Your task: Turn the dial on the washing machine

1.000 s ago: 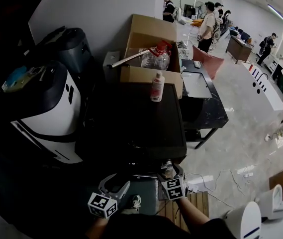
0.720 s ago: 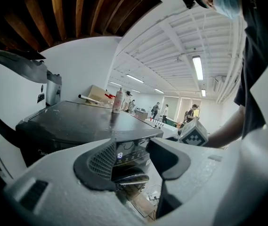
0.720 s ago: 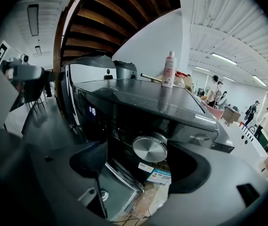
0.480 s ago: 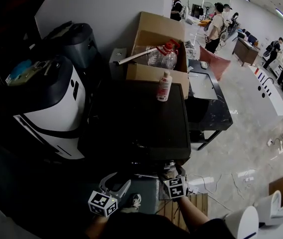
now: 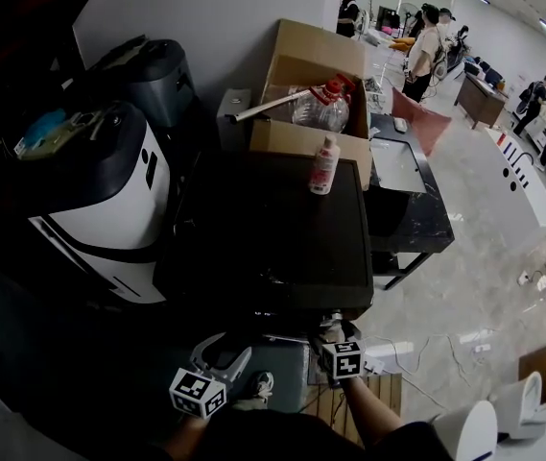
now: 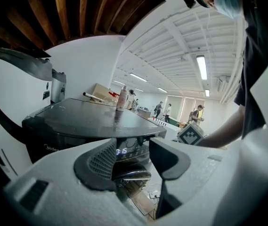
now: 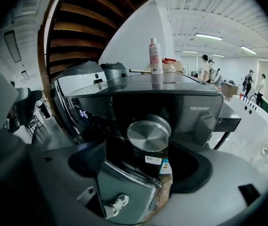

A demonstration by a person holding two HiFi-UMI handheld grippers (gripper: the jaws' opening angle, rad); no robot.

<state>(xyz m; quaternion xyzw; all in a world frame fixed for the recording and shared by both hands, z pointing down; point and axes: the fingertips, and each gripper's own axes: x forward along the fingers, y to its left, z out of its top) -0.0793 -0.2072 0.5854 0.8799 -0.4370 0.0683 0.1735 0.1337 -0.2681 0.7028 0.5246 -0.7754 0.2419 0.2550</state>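
The right claw [image 7: 145, 160] is released, its jaws just opened wide around the silver dial [image 7: 149, 134], which sits mid-frame on the dark washing machine's [image 7: 195, 119] front, pads clear of it. The left claw [image 6: 131, 158] gapes empty.

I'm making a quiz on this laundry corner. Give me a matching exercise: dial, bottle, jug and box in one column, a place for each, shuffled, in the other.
Things:
1. dial
2. bottle
3. jug
4. box

Places:
a. inside the box
b. on the machine's front
c. behind the machine
d. standing on the machine's top

Pairs: 1-b; 2-d; 3-a; 4-c
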